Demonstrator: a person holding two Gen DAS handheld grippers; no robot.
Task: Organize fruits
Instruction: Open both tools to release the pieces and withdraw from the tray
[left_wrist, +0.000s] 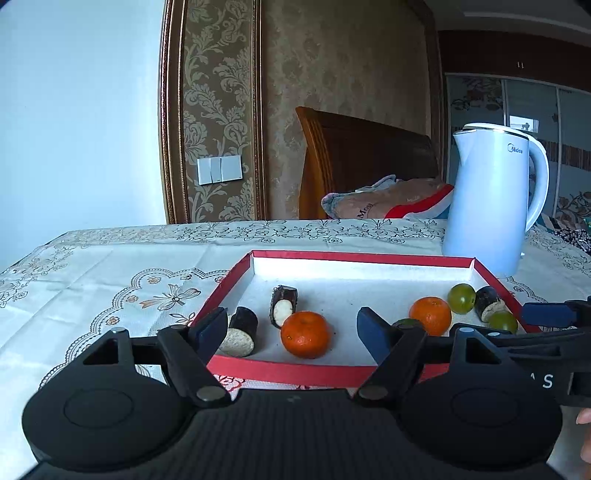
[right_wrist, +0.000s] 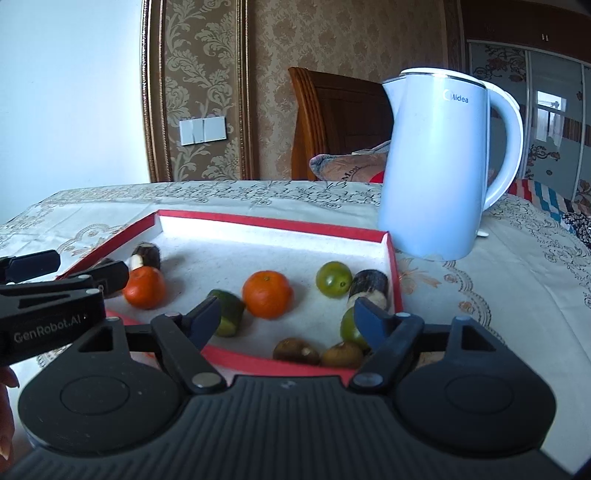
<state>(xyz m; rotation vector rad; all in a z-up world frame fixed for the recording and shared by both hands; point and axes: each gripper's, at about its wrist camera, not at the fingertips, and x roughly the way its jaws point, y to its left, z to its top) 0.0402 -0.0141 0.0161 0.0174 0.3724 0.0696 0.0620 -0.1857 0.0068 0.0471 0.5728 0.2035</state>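
A red tray (left_wrist: 362, 257) with a white floor holds the fruit. My left gripper (left_wrist: 293, 328) stands open over the tray's near left part, with an orange (left_wrist: 304, 334) lying in the gap, untouched. Dark cane pieces (left_wrist: 242, 332) lie beside its left finger. My right gripper (right_wrist: 290, 314) is open above the tray's (right_wrist: 273, 222) near right part. A second orange (right_wrist: 266, 294) sits just beyond its jaws, and a green fruit (right_wrist: 227, 314) lies by its left finger. Two brown fruits (right_wrist: 295, 350) rest against the near rim, below the jaws.
A pale blue kettle (right_wrist: 439, 166) stands behind the tray's far right corner. More green fruits (right_wrist: 334, 279) and a cane piece (right_wrist: 369, 286) lie at the tray's right side. A patterned cloth (left_wrist: 110, 280) covers the table, with a wooden headboard (left_wrist: 354, 155) behind it.
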